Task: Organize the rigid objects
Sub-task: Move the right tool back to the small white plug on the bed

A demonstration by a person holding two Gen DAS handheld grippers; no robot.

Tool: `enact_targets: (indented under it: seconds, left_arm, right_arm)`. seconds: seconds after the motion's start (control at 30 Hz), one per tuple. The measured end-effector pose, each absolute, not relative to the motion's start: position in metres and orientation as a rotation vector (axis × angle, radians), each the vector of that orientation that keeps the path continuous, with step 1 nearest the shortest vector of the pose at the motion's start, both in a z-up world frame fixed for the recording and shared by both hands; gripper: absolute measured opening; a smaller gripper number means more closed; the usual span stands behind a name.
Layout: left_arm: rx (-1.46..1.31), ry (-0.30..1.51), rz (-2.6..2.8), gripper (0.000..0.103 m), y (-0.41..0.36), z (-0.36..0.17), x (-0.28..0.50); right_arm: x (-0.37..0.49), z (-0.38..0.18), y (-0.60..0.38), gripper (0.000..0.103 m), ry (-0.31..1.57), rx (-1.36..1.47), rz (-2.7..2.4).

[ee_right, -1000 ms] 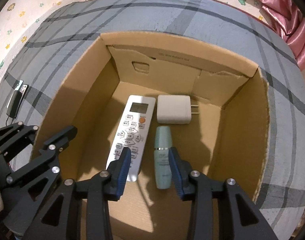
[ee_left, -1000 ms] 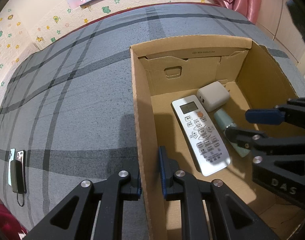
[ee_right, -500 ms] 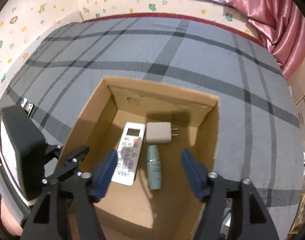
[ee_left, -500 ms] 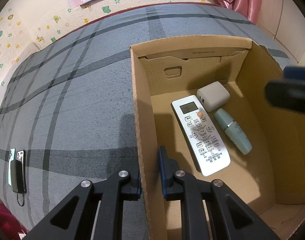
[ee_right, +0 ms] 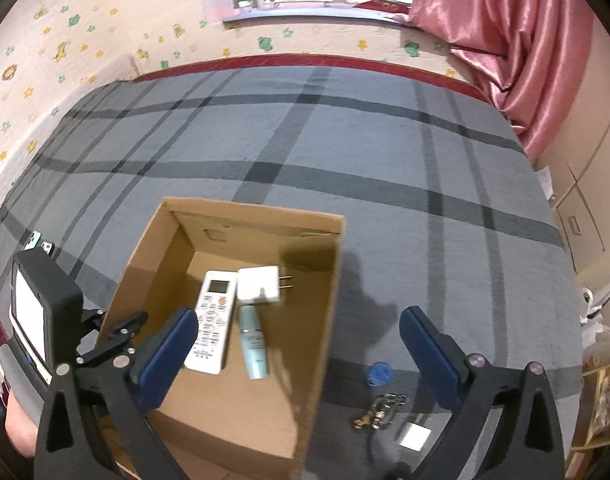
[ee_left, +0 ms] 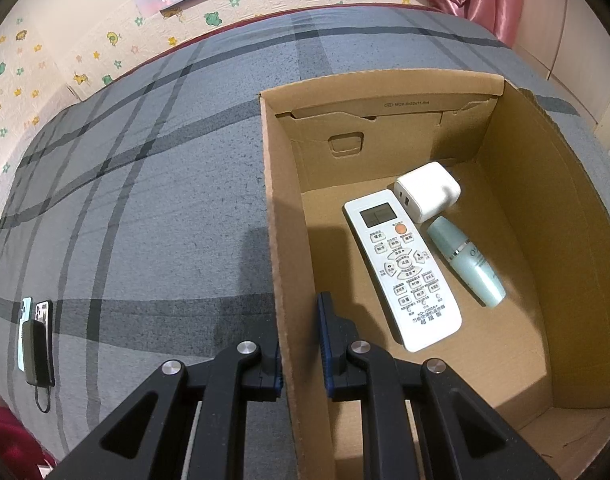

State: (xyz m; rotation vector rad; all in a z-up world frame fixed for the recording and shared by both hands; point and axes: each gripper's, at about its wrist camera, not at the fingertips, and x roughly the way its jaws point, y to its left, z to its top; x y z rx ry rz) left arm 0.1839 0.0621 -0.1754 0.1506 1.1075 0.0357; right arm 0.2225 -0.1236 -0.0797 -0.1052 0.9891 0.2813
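An open cardboard box (ee_left: 517,208) stands on a grey plaid bed cover. On its floor lie a white remote (ee_left: 401,268), a white charger (ee_left: 427,192) and a pale green bottle (ee_left: 465,260). My left gripper (ee_left: 301,320) is shut on the box's left wall, one finger inside and one outside. High over the box's right wall my right gripper (ee_right: 299,320) hangs, its jaws opening wide with nothing between them. That view also takes in the remote (ee_right: 213,320), the charger (ee_right: 259,284) and the bottle (ee_right: 255,342).
Two phones and a power bank (ee_left: 37,344) lie at the cover's left edge. Right of the box (ee_right: 257,212) lie a blue round thing (ee_right: 379,374), a bunch of keys (ee_right: 381,412) and a white card (ee_right: 415,438). A pink curtain (ee_right: 517,40) hangs at the far right.
My right gripper let go of the green bottle, rose out of the box and spread its jaws wide. The bottle stays beside the remote. The left gripper kept its hold on the wall.
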Motion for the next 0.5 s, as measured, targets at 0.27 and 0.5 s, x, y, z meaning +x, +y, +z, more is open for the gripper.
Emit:
enact_targets:
  seconds: [0.27,0.5]
  left_arm:
    - [0.149,1.106,0.035,0.015,0.062,-0.175,0.184]
    - [0.15,1.105,0.036,0.015,0.063,-0.175,0.183]
  right_arm:
    - [0.215,-0.079,-0.168,0.103,0.981,-0.078,0.213]
    - [0.209,-0.091,-0.205,0.103,0.999,-0.057,0.15]
